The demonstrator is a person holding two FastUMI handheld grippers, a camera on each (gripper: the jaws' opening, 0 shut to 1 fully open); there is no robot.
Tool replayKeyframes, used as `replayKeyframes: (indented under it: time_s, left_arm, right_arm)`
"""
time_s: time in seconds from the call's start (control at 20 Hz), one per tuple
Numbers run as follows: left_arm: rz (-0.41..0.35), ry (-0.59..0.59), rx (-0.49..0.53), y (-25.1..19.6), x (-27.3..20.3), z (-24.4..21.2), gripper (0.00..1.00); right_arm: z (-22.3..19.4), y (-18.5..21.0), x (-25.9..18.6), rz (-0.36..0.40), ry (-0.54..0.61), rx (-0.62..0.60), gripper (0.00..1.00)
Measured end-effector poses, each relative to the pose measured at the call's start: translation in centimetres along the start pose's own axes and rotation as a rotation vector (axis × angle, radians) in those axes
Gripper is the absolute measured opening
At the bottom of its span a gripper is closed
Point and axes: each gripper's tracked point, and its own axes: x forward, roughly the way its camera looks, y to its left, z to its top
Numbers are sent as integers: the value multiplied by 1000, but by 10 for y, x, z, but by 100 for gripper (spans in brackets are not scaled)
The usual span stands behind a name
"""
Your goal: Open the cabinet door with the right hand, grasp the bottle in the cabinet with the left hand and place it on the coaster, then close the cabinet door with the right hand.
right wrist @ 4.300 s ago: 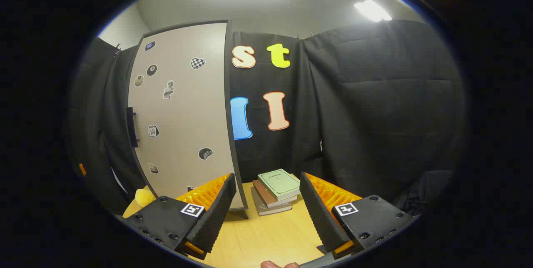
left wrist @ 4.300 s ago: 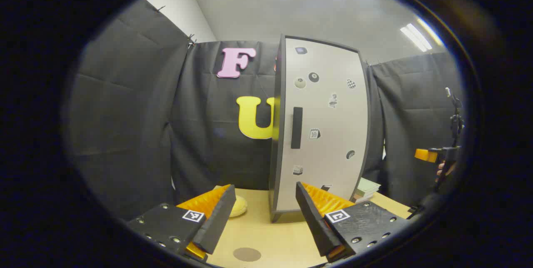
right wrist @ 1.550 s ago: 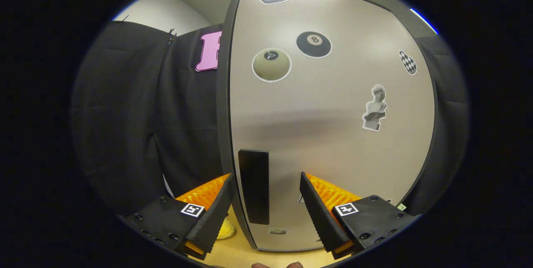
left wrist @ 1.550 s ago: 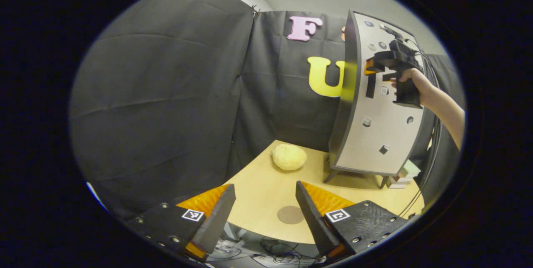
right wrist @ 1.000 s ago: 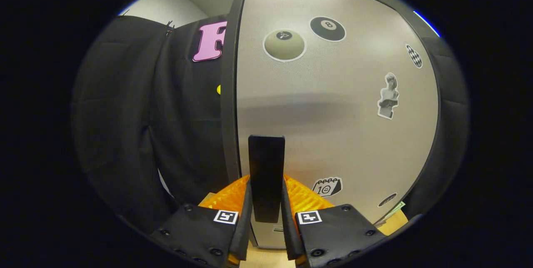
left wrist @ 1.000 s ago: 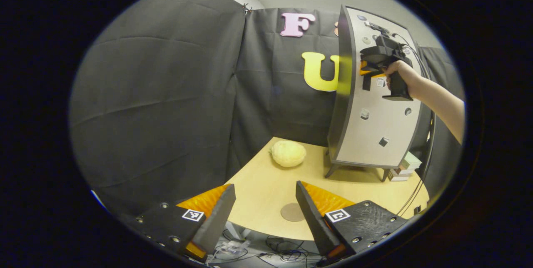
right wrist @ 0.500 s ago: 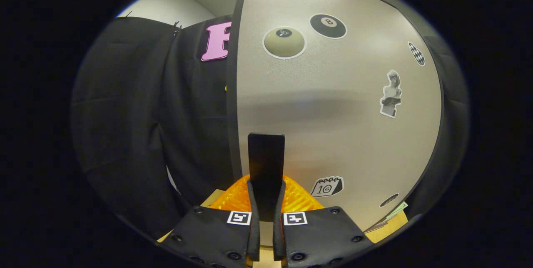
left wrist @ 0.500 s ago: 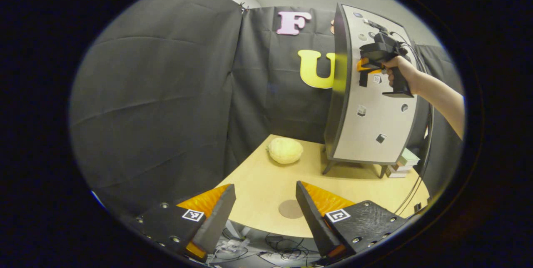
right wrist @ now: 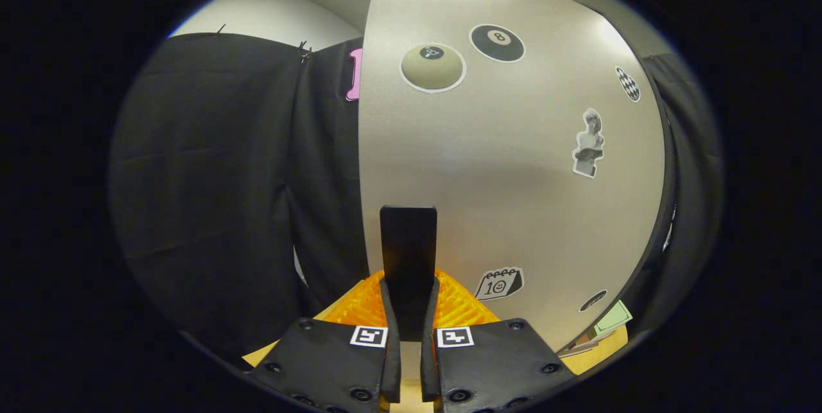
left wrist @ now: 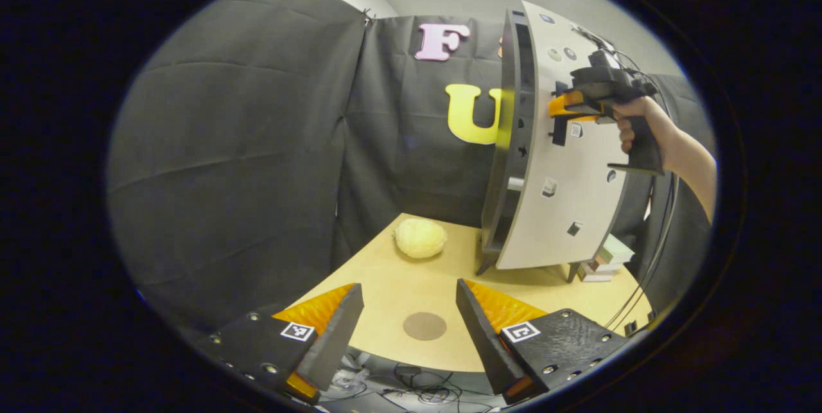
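Observation:
A dark cabinet with a pale, sticker-covered door stands at the back of the wooden table. The door is swung a little way out, showing a narrow gap into the dark inside; a small pale piece pokes out there, too small to name. My right gripper is shut on the door's black handle, also seen far off as the right gripper held by a hand. My left gripper is open over the table's near edge, above the round brown coaster.
A pale yellow lumpy object lies on the table left of the cabinet. A stack of books sits behind the door at the right. Cables hang below the near table edge. Black cloth walls close in on all sides.
The right gripper closed on the handle about a second ago and has since pulled the door a little way out. The left gripper has stayed open, its view drifting slightly.

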Motion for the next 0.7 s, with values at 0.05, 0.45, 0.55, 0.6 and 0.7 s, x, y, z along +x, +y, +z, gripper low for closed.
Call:
replayKeyframes:
  time_s: [0.05,0.45,0.55,0.6,0.7]
  left_arm:
    - [6,-7,-2,-10,-1,4,90]
    - [75,-48,9,-86,-49,20,87]
    - [90,-50,28,-101,-59,17,87]
    - [96,-49,36,-111,-61,15,87]
    - [108,-49,42,-124,-68,10,87]
  right_arm:
    - [-1,0,-6,24,0,-6,13]
    - [-8,-13,-42,196,-1,-1,14]
    - [-9,-18,-48,226,-3,0,13]
    - [-10,-20,-52,238,-5,0,14]
    - [-11,-25,-56,261,-9,4,14]
